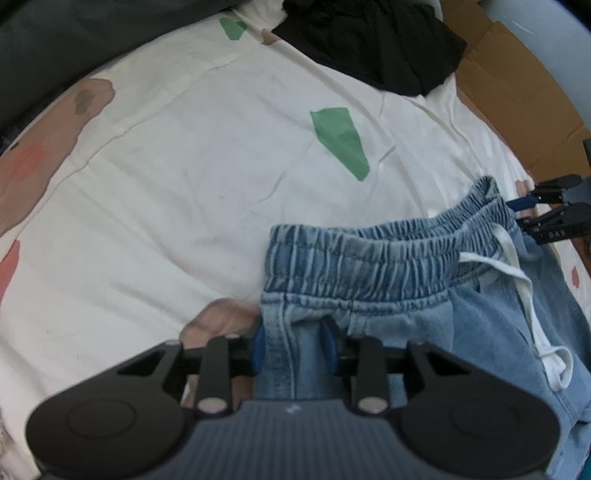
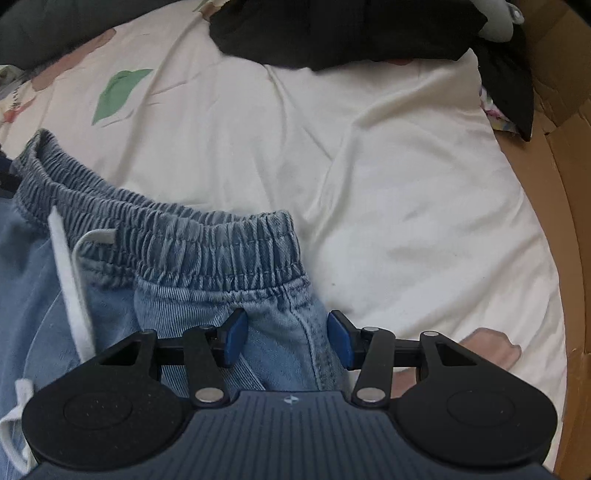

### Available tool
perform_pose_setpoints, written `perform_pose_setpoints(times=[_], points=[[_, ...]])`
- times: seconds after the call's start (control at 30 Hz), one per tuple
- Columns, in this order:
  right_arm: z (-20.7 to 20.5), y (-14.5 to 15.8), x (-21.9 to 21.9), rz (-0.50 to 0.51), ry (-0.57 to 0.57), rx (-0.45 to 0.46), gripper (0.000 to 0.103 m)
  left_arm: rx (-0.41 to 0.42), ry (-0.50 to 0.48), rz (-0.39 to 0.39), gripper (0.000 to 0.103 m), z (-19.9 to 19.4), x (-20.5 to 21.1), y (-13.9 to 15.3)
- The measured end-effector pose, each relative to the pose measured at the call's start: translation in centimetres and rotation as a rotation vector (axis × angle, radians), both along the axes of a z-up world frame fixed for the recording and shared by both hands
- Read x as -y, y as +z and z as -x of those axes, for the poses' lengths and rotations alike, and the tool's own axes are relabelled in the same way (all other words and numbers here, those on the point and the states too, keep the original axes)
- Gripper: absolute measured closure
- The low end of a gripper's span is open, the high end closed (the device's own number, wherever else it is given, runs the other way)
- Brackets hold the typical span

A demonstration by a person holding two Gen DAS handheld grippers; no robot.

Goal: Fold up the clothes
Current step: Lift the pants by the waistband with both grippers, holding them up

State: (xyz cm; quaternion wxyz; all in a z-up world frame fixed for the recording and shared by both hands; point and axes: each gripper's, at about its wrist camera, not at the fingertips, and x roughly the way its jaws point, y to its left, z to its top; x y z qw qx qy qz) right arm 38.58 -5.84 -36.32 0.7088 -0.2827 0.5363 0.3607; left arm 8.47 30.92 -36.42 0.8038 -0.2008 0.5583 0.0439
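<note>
Denim shorts (image 1: 369, 266) of pale blue lie on a bed, on a cream sheet (image 1: 184, 184) printed with green, pink and brown shapes. Their gathered elastic waistband (image 2: 207, 240) runs across the bed between the two grippers, and a white drawstring (image 1: 517, 273) trails from it over the smooth leg fabric.

In the left wrist view the left gripper (image 1: 295, 347) points steeply down at one end of the waistband. Its blue pads (image 1: 258, 347) stand on either side of the side seam just below the elastic; the denim fills the gap between them, but the jaws are parted and whether the pads press on the cloth cannot be told from this view.

In the right wrist view the right gripper (image 2: 288, 339) straddles the other end of the waistband. Its jaws are clearly apart: the left pad (image 2: 234, 339) rests close against the denim, while the right pad (image 2: 341, 339) stands just off the outer seam, so the fabric lies between them without being pinched.

The right gripper also shows at the right edge of the left wrist view, at the far end of the waistband.

Beyond the shorts, at the far side of the sheet, lies a black garment (image 2: 332, 33) in a loose heap. Brown cardboard (image 2: 554, 184) borders the sheet to the right.
</note>
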Motion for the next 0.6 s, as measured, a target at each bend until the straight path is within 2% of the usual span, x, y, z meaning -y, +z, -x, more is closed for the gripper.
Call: perform_pose_setpoints(times=[0.17,0.2,0.23,0.33,0.4,0.5,0.6], points=[[0.0,-0.3,0.1,-0.011,-0.002,0.007,0.049,0.002,-0.002,-0.024,0.068,-0.1,0.4,0.0],[0.1,-0.2,0.2,-0.010,-0.001,0.009,0.049,0.002,-0.002,-0.029,0.069,-0.1,0.5,0.0],[0.2,-0.2,0.2,-0.006,0.002,0.012,0.049,0.003,-0.001,-0.033,0.076,-0.1,0.5,0.1],[0.4,0.1,0.4,-0.017,0.014,-0.002,0.062,0.009,0.010,-0.040,0.086,0.3,0.4,0.6],[0.5,0.7,0.7,-0.019,0.006,0.002,0.082,0.022,0.019,-0.052,0.088,0.6,0.4,1.5],[1.0,1.9,1.2,-0.026,-0.008,0.025,0.092,0.046,0.019,-0.075,0.089,1.0,0.7,3.4],[1.9,4.1,1.3,-0.033,-0.018,0.061,0.097,0.067,0.010,-0.090,0.090,1.7,1.2,5.7]])
